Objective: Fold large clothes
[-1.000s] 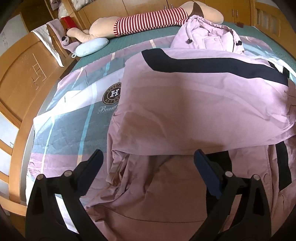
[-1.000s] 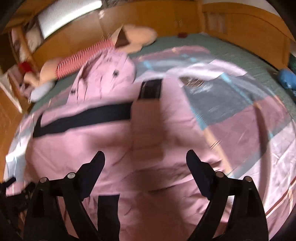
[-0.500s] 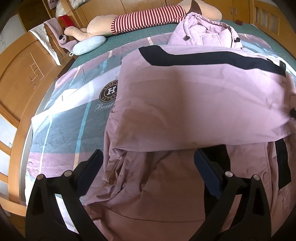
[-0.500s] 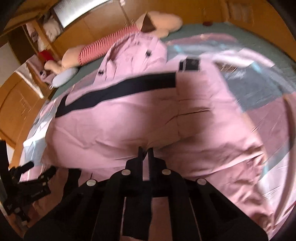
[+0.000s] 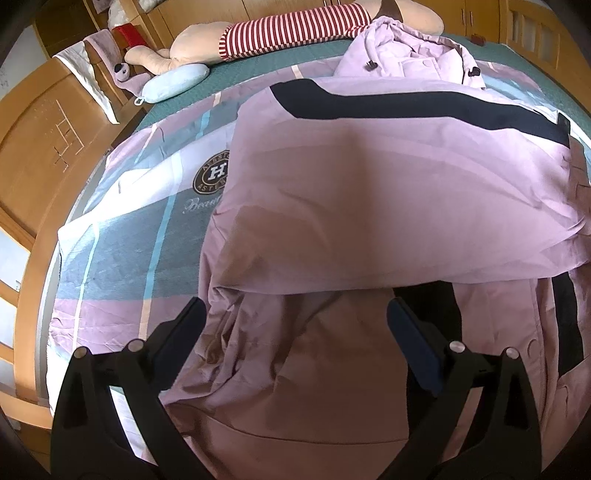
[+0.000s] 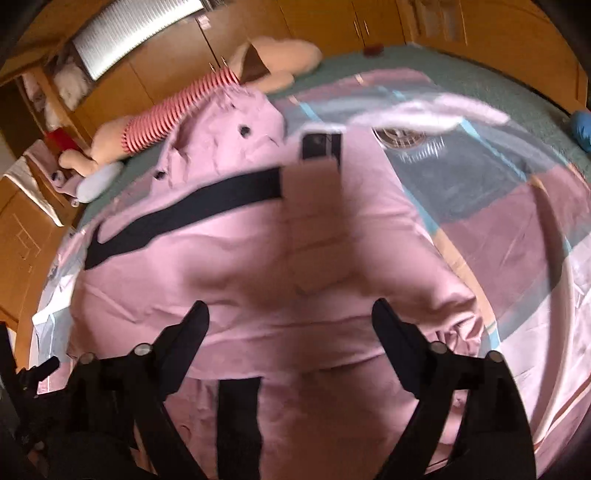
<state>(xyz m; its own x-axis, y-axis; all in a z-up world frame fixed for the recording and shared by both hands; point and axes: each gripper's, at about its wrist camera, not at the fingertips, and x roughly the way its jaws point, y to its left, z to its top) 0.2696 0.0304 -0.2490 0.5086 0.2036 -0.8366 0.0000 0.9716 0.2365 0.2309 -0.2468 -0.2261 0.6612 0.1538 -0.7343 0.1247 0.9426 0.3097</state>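
A large pink jacket with black stripes lies on the bed, its lower half folded up over the body and its hood towards the headboard. My left gripper hovers open over the near fold edge, with nothing between its fingers. In the right wrist view the same jacket fills the middle, blurred. The jaws of my right gripper are opening just above the folded cloth, and they press on nothing. The left gripper shows at the lower left of that view.
A patchwork bedspread lies under the jacket. A long striped plush toy and a pale blue pillow lie along the head of the bed. Wooden cabinets border the bed's left side.
The right gripper stood open, shut down at the jacket's fold half a second ago, and stands open again now. The left gripper has stayed still and open.
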